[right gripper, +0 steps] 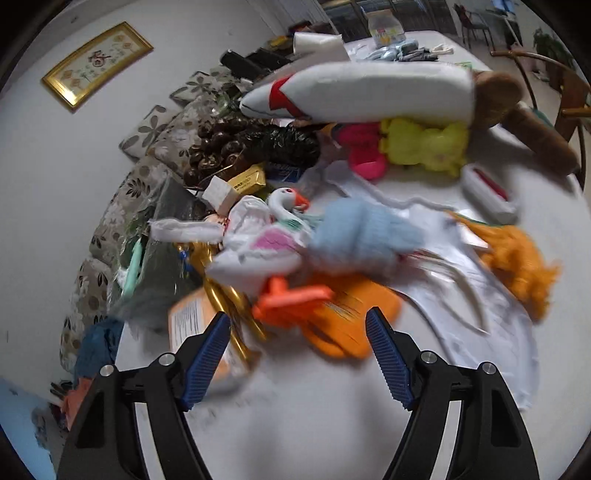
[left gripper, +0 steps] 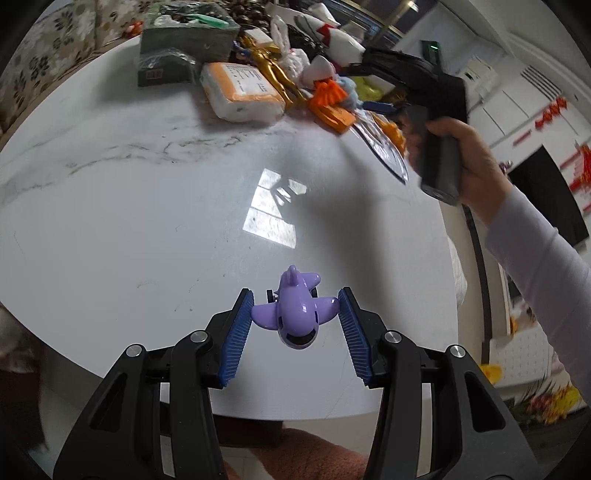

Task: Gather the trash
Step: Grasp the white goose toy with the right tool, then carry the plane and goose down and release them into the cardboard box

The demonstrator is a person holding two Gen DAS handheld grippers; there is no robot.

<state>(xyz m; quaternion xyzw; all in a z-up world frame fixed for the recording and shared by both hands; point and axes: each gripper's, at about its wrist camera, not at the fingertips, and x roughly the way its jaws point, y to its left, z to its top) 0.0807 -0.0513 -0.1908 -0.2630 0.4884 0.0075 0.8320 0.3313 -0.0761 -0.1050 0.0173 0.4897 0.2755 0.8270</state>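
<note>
A purple toy airplane (left gripper: 297, 314) sits between the blue pads of my left gripper (left gripper: 295, 295), which is shut on its wings and holds it above the near rim of the white marble table (left gripper: 147, 221). My right gripper (right gripper: 298, 315) is open with nothing between its fingers. It hovers over a blurred heap of clutter, just short of an orange clip (right gripper: 291, 299) and an orange packet (right gripper: 351, 321). In the left wrist view a hand (left gripper: 469, 158) holds that right gripper over the far right of the table.
The heap holds a white goose plush (right gripper: 266, 236), a light-blue knit piece (right gripper: 362, 232), an orange fuzzy thing (right gripper: 517, 258), yellow (right gripper: 424, 147) and pink (right gripper: 364, 151) toys and a long white plush (right gripper: 362, 92). An orange tissue pack (left gripper: 240, 92), gold figurine (left gripper: 273, 70) and grey-green box (left gripper: 184, 33) lie at the table's far side.
</note>
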